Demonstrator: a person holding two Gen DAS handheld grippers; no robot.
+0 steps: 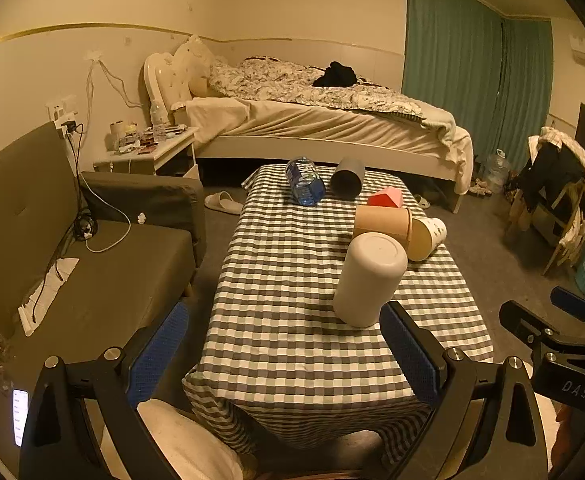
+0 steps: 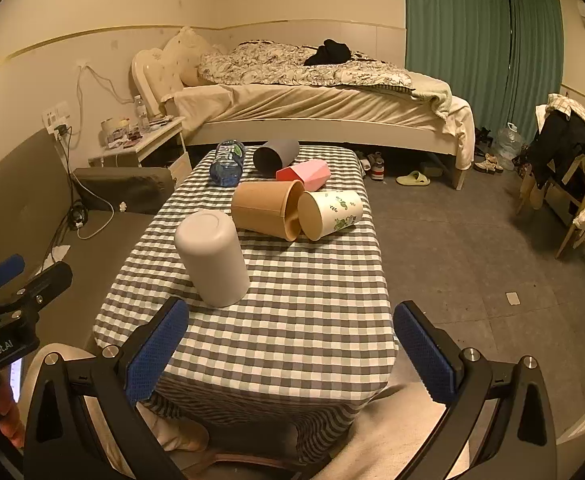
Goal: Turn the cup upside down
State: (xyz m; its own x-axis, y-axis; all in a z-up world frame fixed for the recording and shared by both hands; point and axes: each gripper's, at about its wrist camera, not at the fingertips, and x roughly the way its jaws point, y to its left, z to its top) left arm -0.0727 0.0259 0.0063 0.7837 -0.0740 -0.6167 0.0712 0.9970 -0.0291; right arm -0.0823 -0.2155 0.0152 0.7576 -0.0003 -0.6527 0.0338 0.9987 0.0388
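Observation:
A white cup (image 1: 368,280) stands upside down, base up, on the checked table (image 1: 284,344); it also shows in the right wrist view (image 2: 212,258). Behind it lie a tan cup (image 2: 266,210), a white leaf-print cup (image 2: 330,214), a pink cup (image 2: 304,174) and a dark grey cup (image 2: 274,154), all on their sides. My left gripper (image 1: 284,356) is open and empty, above the table's near end, its right finger just in front of the white cup. My right gripper (image 2: 290,352) is open and empty above the near table edge.
A water bottle (image 1: 304,180) lies on the table's far end. A grey sofa (image 1: 72,272) runs along the left. A bed (image 1: 312,120) and nightstand (image 1: 148,152) stand behind. A chair with clothes (image 2: 568,168) is at the right.

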